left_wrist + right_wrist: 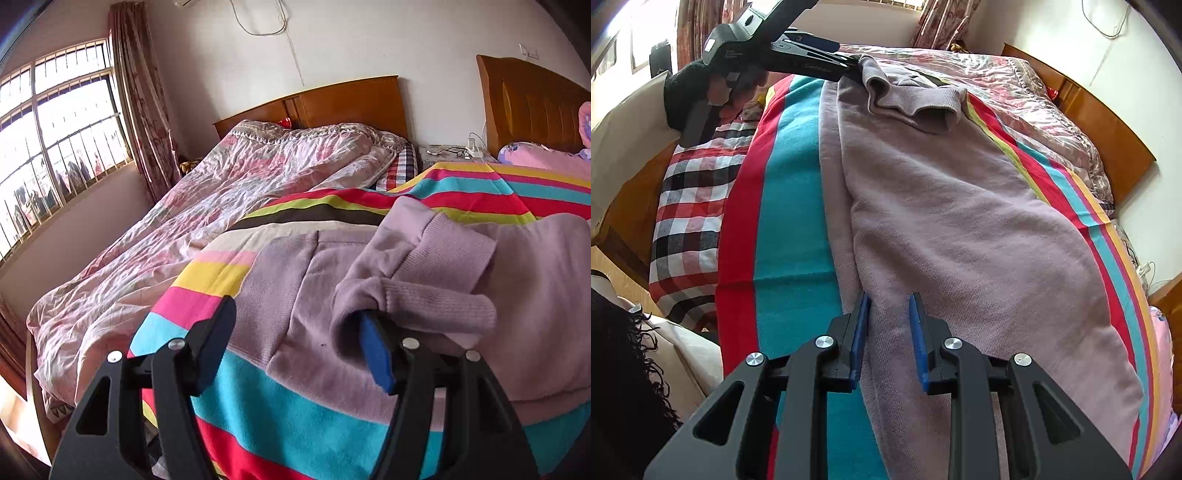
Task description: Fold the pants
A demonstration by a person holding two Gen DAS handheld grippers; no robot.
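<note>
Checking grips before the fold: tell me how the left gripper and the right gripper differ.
The left gripper stands wide open; the right gripper is closed narrow on a ridge of the pants. The left has only the ribbed cuff draped over one finger; the right pinches cloth between both pads. The left is at the cuff end, the right farther along the pants. Both have blue pads.

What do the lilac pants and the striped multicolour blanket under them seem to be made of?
Lilac pants: probably a soft, matte cotton-like knit, with fine ribbing showing at the cuff.
Striped multicolour blanket: likely fleece or brushed knit, with a fuzzy, dull surface. The exact fibre is uncertain for both.
</note>
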